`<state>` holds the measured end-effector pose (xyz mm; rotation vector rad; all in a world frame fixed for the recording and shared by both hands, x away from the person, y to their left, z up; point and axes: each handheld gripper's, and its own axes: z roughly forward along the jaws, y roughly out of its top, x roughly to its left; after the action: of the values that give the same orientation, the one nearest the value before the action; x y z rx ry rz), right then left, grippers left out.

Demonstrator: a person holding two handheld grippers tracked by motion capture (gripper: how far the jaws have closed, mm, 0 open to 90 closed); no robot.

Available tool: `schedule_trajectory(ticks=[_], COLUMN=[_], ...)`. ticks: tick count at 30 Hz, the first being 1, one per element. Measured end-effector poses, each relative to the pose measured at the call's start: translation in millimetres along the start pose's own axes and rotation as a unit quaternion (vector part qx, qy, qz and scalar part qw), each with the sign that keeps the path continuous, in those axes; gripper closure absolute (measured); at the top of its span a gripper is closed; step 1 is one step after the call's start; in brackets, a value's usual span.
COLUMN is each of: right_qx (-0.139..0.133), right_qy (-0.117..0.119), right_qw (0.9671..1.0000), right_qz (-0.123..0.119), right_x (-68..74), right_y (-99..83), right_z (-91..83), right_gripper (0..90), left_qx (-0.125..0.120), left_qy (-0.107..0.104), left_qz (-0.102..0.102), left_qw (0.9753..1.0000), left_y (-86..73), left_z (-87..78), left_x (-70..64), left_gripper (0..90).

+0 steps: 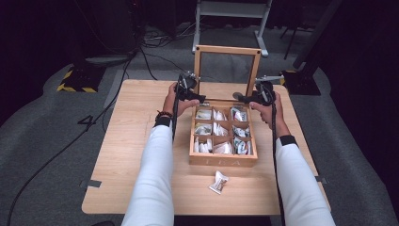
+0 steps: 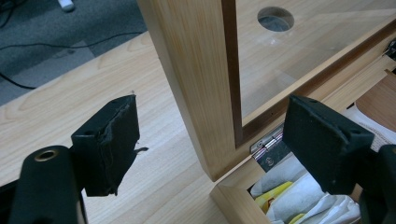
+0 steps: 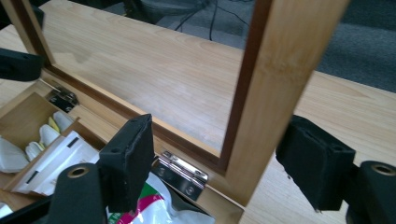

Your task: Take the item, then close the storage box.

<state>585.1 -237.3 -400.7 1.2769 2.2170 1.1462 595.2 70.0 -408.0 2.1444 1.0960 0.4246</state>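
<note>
Standing upright on its hinges, the glass-paned lid (image 1: 227, 68) of the wooden tea box (image 1: 223, 160) is the thing both hands are working on, and the box itself sits near the middle of the worktop (image 1: 127, 155), with its lid at the box's 12 o'clock edge. The left tool (image 1: 192, 96) is at the lid's 9 o'clock post and the right tool (image 1: 251, 98) at its 3 o'clock post, each down near the hinge line. In the left gripper view the left tool (image 2: 210, 140) has its jaws spread wide, the lid frame's post standing between them without either pad touching it; in the right gripper view the right tool (image 3: 219, 158) is likewise spread, its pads apart on either side of the other post, a metal hinge (image 3: 181, 173) just below. So neither tool grips anything yet. I would judge this to be the step of taking hold of the lid by both side posts, most likely to swing it down and close the box, though lifting it further open cannot be ruled out. The next move calls for both pairs of jaws to close squarely on the wood, not the glass, and then for the two hands to turn together about the hinges so the frame does not twist. The compartments hold tea sachets (image 1: 221, 129) that look low enough to clear the lid, and one loose sachet (image 1: 219, 182) lies on the worktop at the box's 6 o'clock, outside it.
</note>
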Motion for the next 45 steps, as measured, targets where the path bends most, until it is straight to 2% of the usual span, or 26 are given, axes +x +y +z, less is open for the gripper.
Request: schedule_trajectory(ticks=[3,12,15,17,20,21,24,29,32,37,40,41,42,45], right_qx=[0.003,0.0,0.003,0.002,0.0,0.0,0.003,0.003,0.004,0.006,0.003,0.003,-0.001,-0.007], right_qy=[0.002,0.001,-0.003,-0.001,0.0,-0.002,-0.003,0.0,-0.001,0.0,0.002,0.002,0.005,0.006], right_qw=[1.0,0.9999,0.9999,0.9999,0.9999,0.9999,0.9999,0.9999,0.9999,0.9999,0.9999,0.9999,0.9999,0.9999], right_qz=[0.002,0.012,0.012,0.013,0.015,0.014,0.014,0.016,0.012,0.011,0.009,0.009,0.01,0.007], right_x=[-0.8,-0.3,1.5,0.9,0.5,1.0,1.6,1.6,1.6,2.3,2.4,2.4,2.5,4.2], right_y=[0.9,0.1,0.1,-0.1,-0.5,-0.6,-0.1,-0.3,0.1,0.7,0.5,0.5,0.0,-0.1], right_z=[1.9,4.7,3.6,3.7,4.3,4.6,4.0,1.0,-0.1,-2.7,-6.0,-6.0,-8.4,-12.9], right_gripper=[28.2,28.6,28.3,28.2,28.2,28.2,28.1,29.9,30.6,31.6,32.6,32.6,32.7,33.4], left_qx=[0.002,0.002,0.004,0.007,0.008,0.002,0.0,-0.029,-0.028,-0.031,-0.03,-0.03,-0.028,-0.033], left_qy=[-0.002,-0.021,-0.036,-0.032,-0.032,-0.039,-0.041,-0.046,-0.048,-0.048,-0.06,-0.06,-0.054,-0.056], left_qz=[-0.008,-0.003,0.005,0.006,0.005,-0.003,-0.001,-0.021,-0.021,-0.014,-0.01,-0.01,0.001,0.003], left_qw=[1.0,0.9998,0.9993,0.9994,0.9994,0.9992,0.9992,0.9983,0.9982,0.9983,0.9977,0.9977,0.9981,0.9979], left_y=[-0.8,3.5,8.7,11.0,11.6,11.6,11.5,9.5,9.8,11.3,11.0,11.0,11.0,9.8], left_z=[2.9,7.7,6.4,6.9,6.6,6.4,6.0,0.3,-1.8,-6.9,-12.3,-12.3,-15.6,-19.9], left_x=[2.0,-4.1,-9.2,-11.0,-8.8,-7.9,-7.5,-4.8,-4.7,-5.0,-3.7,-3.7,-4.6,-7.1], left_gripper=[20.0,22.3,24.2,20.6,23.7,23.7,23.9,30.2,31.4,31.9,34.4,35.1,35.6,36.4])
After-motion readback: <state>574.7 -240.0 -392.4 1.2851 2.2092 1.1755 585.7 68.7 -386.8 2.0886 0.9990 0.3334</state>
